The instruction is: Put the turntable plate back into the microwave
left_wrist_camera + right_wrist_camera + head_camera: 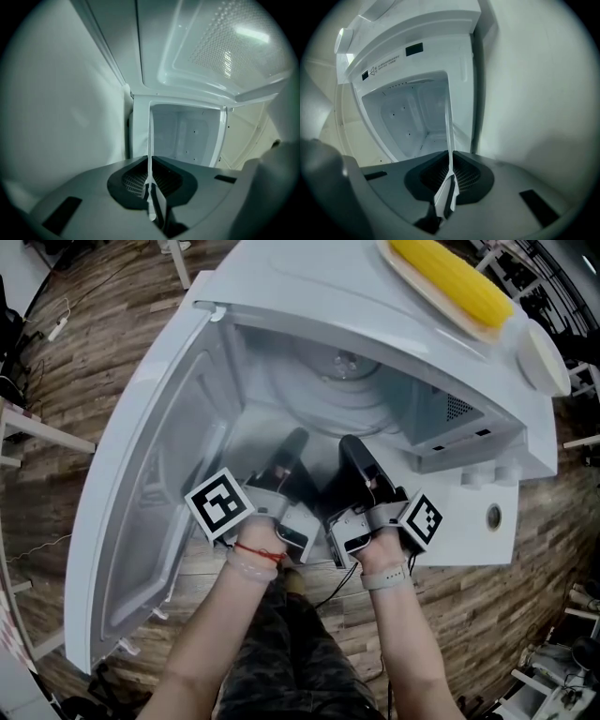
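We have both hand-held grippers reaching into the open microwave (pixel 309 296), whose door (pixel 141 512) is swung wide to our left. The left hand-held gripper (pixel 292 442) and the right hand-held gripper (pixel 352 448) sit side by side at the front of the cavity, close together, their marker cubes (pixel 220 504) facing up at us.

The turntable plate (pixel 323 399) is clear glass and lies inside the cavity, its round outline showing faintly against the white interior. We cannot tell whether it already rests on the cavity floor or hangs just above it.

In the left gripper view, the left hand-held gripper (pixel 150 161) has its jaws pressed onto the plate's near rim, and the glass (pixel 150 136) appears edge-on as a thin pale line running away from the jaws. The right gripper view shows the same: the right hand-held gripper (pixel 451 158) pinches the rim, with the glass edge (pixel 449 126) rising from between its jaws toward the back wall of the cavity.

On top of the microwave, a yellow corn cob (pixel 450 277) lies on a pale board (pixel 405 273), and a white round dish (pixel 542 357) sits just beside them. The floor (pixel 84 352) around is dark wooden planks.
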{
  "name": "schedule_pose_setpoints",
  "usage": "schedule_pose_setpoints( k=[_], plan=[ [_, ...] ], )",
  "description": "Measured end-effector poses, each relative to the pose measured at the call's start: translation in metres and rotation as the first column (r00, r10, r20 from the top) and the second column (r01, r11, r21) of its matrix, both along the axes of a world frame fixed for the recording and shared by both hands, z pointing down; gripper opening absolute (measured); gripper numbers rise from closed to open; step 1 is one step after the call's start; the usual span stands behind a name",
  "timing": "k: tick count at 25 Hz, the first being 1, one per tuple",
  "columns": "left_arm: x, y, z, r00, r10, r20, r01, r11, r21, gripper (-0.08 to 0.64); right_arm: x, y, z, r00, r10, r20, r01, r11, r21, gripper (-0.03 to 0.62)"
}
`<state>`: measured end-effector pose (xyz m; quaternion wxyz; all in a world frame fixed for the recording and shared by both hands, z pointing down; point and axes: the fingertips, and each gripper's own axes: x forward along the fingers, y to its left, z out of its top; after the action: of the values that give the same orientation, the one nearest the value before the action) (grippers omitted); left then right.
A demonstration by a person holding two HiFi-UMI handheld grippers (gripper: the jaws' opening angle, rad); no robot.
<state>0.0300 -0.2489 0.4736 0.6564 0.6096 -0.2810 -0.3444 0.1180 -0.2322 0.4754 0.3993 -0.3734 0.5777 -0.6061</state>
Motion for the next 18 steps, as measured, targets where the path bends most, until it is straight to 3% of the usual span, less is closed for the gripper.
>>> schedule_pose_setpoints(
  k=[7,12,16,18],
  plan=[
    [0.017,0.011,-0.007,0.989,0.099,0.114,-0.108,0.992,0.071,0.032,-0.005,0.003,-0.004,0.987,-0.05,-0.154,0.053,0.998,0.016,0.04],
    [0.025,0.023,-0.004,0.952,0.164,0.26,-0.197,0.975,0.106,0.031,-0.01,0.012,-0.009,0.962,-0.089,-0.258,0.102,0.994,0.035,0.038],
    [0.032,0.033,-0.01,0.92,0.189,0.343,-0.252,0.956,0.149,0.021,-0.013,0.018,-0.014,0.922,-0.124,-0.367,0.152,0.987,0.048,0.038],
    [0.034,0.037,-0.012,0.901,0.191,0.39,-0.276,0.945,0.175,0.017,-0.016,0.021,-0.018,0.881,-0.144,-0.451,0.19,0.98,0.057,0.039]
  ],
)
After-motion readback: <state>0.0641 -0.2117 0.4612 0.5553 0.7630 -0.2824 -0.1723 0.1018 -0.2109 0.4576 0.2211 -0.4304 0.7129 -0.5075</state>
